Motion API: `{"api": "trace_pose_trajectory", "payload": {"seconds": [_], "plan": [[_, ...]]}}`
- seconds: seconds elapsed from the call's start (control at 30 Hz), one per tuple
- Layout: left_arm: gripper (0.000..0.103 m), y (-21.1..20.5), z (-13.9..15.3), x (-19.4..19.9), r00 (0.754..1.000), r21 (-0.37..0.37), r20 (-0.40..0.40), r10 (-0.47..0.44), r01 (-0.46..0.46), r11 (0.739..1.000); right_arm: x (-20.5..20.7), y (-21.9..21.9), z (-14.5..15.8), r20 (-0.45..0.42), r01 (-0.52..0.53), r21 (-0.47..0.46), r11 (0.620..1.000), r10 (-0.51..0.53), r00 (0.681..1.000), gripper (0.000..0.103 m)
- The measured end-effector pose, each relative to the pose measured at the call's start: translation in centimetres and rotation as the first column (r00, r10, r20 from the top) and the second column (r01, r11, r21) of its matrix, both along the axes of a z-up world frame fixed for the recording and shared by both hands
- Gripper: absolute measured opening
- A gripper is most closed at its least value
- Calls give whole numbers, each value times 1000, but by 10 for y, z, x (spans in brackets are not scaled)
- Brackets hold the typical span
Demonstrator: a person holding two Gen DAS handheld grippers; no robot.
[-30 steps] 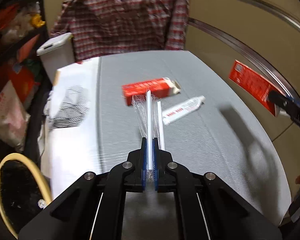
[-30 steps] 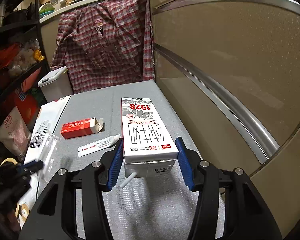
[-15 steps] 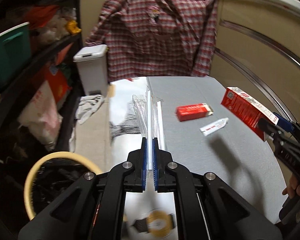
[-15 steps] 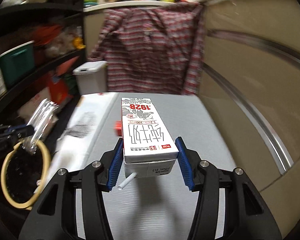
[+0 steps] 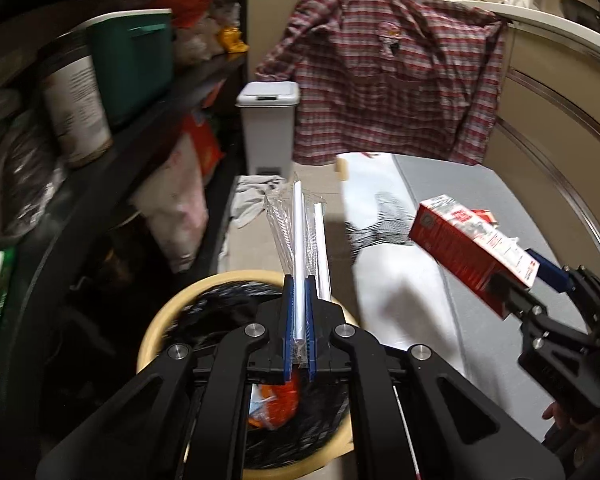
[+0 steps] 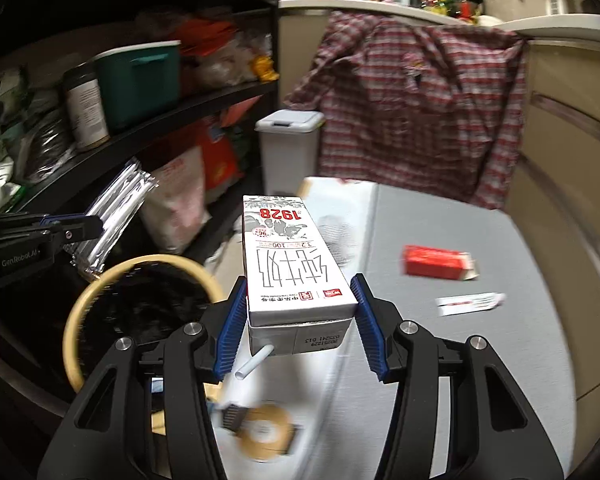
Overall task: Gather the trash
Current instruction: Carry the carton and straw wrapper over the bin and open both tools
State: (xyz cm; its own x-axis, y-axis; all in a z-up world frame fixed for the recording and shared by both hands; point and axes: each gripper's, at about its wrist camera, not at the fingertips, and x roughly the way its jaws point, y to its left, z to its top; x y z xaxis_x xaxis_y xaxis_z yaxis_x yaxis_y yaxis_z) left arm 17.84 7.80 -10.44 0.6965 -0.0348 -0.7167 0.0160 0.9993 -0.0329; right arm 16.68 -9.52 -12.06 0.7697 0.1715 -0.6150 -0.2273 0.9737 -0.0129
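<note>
both tongs were loaded: left tongs (image 5: 299,332) clenched a straw packet (image 5: 300,236) above the bin (image 5: 156,320), right tongs (image 6: 298,320) gripped a milk carton (image 6: 292,256); red box (image 6: 436,266) and tube (image 6: 470,303) remained mid-table.

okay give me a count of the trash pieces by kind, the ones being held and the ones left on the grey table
Milk carton, held in the right tool: 1
Clear straw wrapper, held in the left tool: 1
Red box on the grey table: 1
White tube on the table: 1
Total: 4
</note>
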Motion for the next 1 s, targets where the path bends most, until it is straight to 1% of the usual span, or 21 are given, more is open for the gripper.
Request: {"api": "trace_pose_trajectory", "payload": {"seconds": [0.13, 0.2, 0.47, 0.57, 0.67, 0.9, 1.0], "plan": [[5, 20, -4, -8, 1000, 10, -6, 27, -27, 1000, 0, 26, -5, -27, -29, 36, 999, 30, 999, 52], [5, 28, -6, -12, 999, 19, -7, 37, -37, 999, -3, 38, -8, -35, -38, 35, 999, 40, 999, 52], [5, 51, -14, -20, 997, 42, -35, 74, -73, 996, -5, 65, -17, -72, -53, 51, 997, 56, 996, 52], [5, 54, -13, -23, 997, 39, -29, 77, -76, 996, -6, 70, -19, -80, -53, 50, 997, 57, 995, 52], [5, 55, -16, -23, 996, 55, -29, 81, -80, 995, -7, 76, -20, -86, -55, 52, 997, 59, 995, 52], [5, 61, -32, -19, 992, 97, -69, 102, -95, 991, -7, 88, -23, -98, -67, 58, 996, 73, 993, 52], [6, 64, -36, -18, 991, 84, -95, 96, -89, 993, -7, 95, -25, -111, -91, 68, 994, 98, 989, 52]]}}
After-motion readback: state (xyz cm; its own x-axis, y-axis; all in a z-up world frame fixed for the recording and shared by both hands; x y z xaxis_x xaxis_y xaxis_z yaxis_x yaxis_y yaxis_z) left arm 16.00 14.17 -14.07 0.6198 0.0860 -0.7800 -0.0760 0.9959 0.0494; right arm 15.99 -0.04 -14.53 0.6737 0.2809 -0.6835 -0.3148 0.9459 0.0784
